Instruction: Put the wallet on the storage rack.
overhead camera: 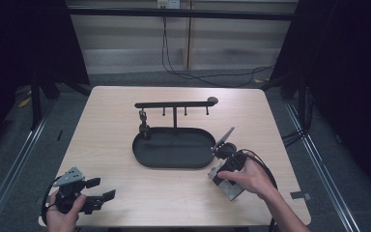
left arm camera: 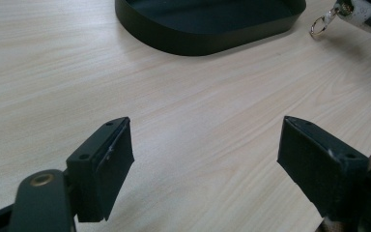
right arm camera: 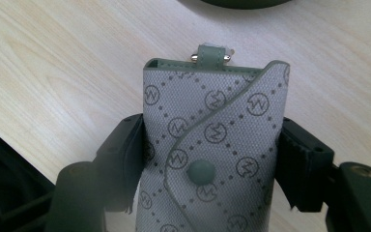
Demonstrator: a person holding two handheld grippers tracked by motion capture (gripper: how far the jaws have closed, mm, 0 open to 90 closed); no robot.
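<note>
A grey patterned key pouch (right arm camera: 212, 111) with a snap button stands upright between the jaws of my right gripper (right arm camera: 212, 140), which is shut on its two sides. A small strap and a metal bar stick out of its top. In the high view the right gripper (overhead camera: 222, 149) holds the pouch (overhead camera: 224, 137) just off the right end of the black oval tray (overhead camera: 142, 154). My left gripper (overhead camera: 102, 188) rests open near the table's front left corner. Between its jaws (left arm camera: 205, 145) there is bare wood. The pouch's metal ring (left arm camera: 321, 24) hangs at the top right of the left gripper view.
A black T-shaped hook stand (overhead camera: 175, 104) rises from the back of the tray, and a small dark item (overhead camera: 144, 126) hangs on its leftmost hook. The tray wall (left arm camera: 198, 41) lies ahead of the left gripper. Cables run on the floor behind the table.
</note>
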